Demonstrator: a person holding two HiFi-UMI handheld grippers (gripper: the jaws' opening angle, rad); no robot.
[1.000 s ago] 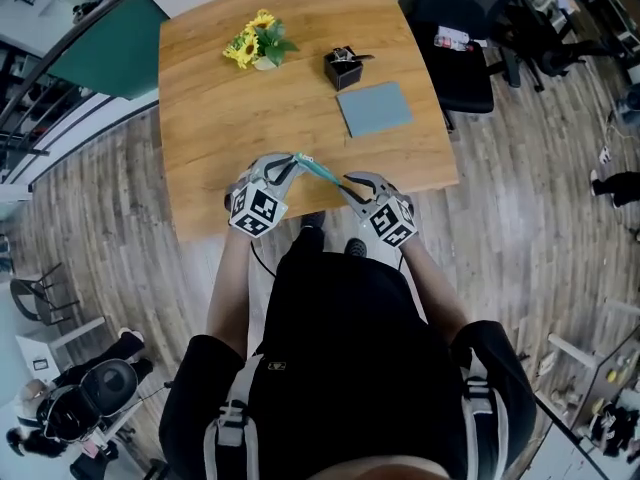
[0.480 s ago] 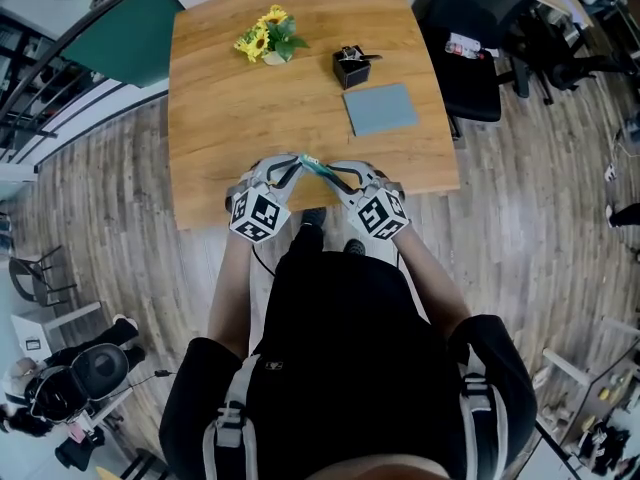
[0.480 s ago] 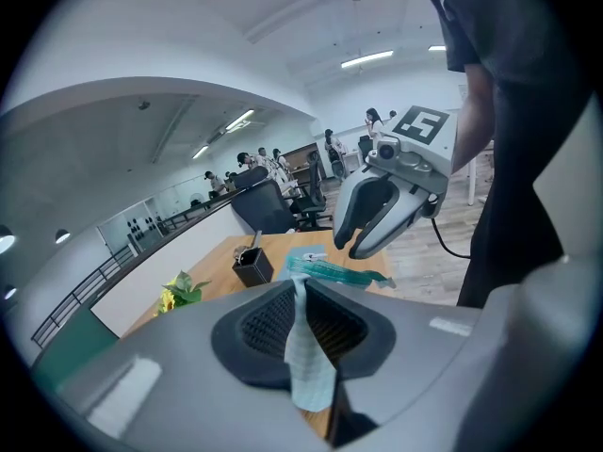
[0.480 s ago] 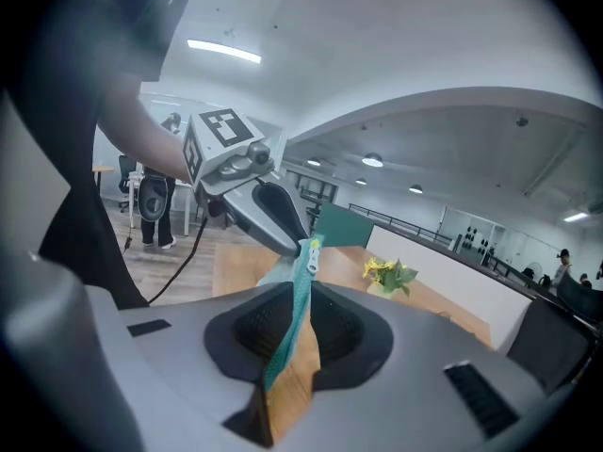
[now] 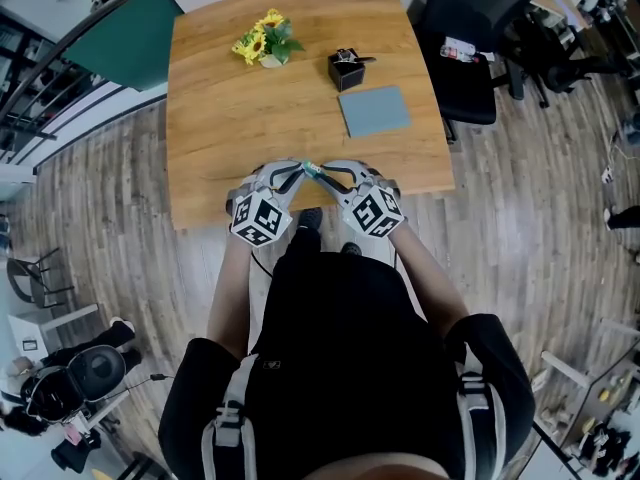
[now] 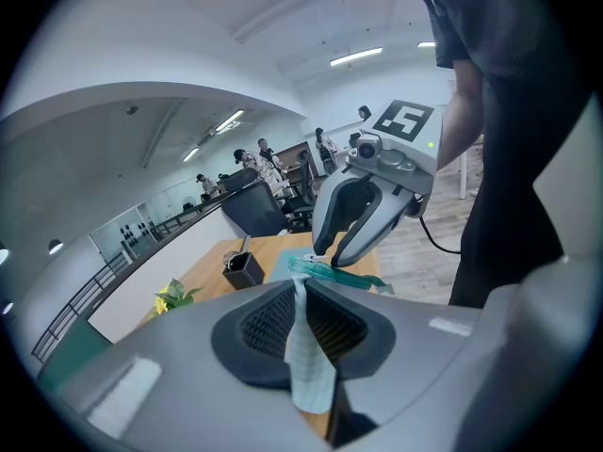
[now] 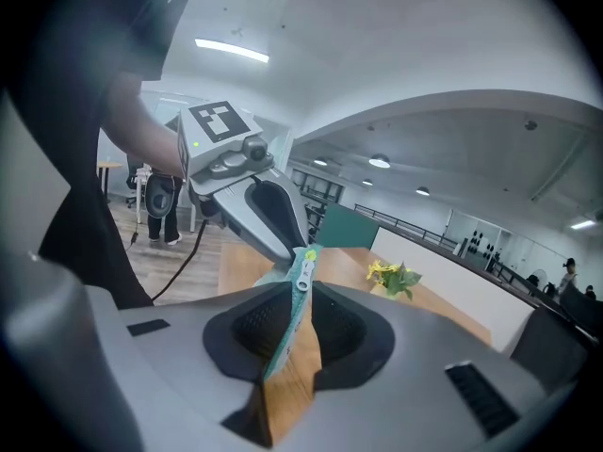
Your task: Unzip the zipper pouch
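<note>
A small teal zipper pouch [image 5: 312,170] hangs between my two grippers above the wooden table's [image 5: 220,128] near edge. My left gripper [image 5: 297,171] is shut on the pouch's pale cloth end [image 6: 306,351], which sticks up between its pads. My right gripper [image 5: 327,175] has the pouch's zipper edge [image 7: 287,332] between its pads, with the zipper pull [image 7: 303,273] just beyond its tips; its jaws are opening slightly but still press on the cloth. In each gripper view the other gripper stands close ahead, at the pouch's far end.
At the table's far side stand a small bunch of yellow flowers [image 5: 262,44] and a black box holder [image 5: 345,68]. A grey-blue flat pad [image 5: 374,111] lies right of centre. A black office chair [image 5: 465,48] stands beyond the table's right edge.
The two grippers have come closer together, the right one moving left. The stretch of pouch showing between them has become much shorter.
</note>
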